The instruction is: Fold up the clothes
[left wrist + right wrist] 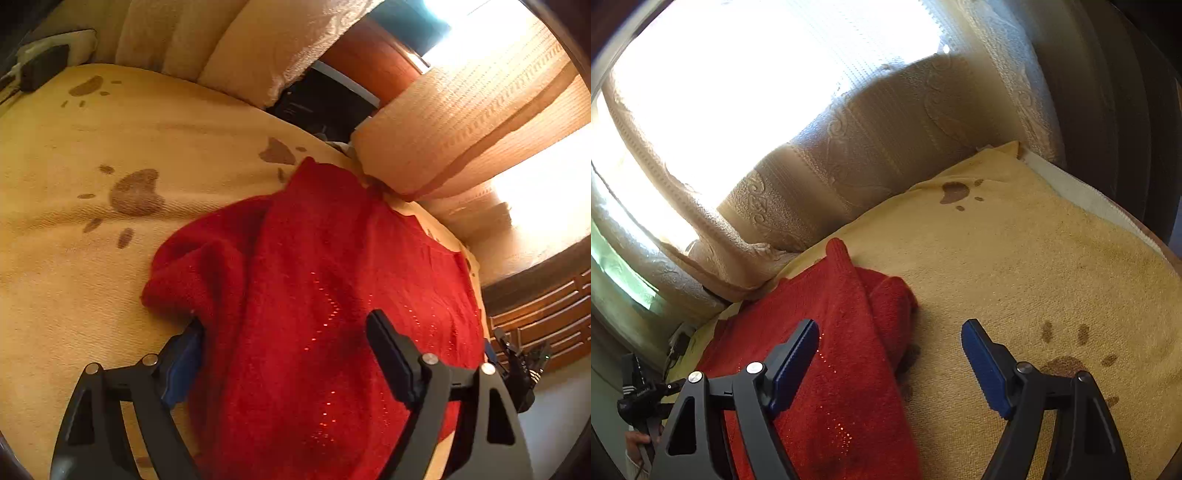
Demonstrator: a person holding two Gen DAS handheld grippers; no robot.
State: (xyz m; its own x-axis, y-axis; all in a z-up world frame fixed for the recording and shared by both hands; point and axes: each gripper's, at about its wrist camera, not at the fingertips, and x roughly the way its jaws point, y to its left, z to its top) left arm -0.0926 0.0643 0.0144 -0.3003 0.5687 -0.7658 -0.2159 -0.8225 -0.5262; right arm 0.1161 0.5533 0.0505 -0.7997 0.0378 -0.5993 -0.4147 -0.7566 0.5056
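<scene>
- On the yellow blanket (pixel 92 258) (paw-printed) lies the red sweater (pixel 314 277), partly folded.
- The left gripper (pixel 284 332) hangs over it, jaws apart, gripping nothing.
- The right gripper (pixel 890 332) straddles its edge, likewise apart.

Red knit sweater (pixel 325 280), tiny glinting orange-red specks in dotted lines across it. Bed blanket (pixel 92 266): pale yellow, brown paw-print blotches. Cushions (pixel 849 155): beige, embossed scroll pattern. Curtain (pixel 461 122): cream-orange, woven stripes. Left hand-held gripper (pixel 284 328) and right hand-held gripper (pixel 890 328): black frames, blue pads.
</scene>
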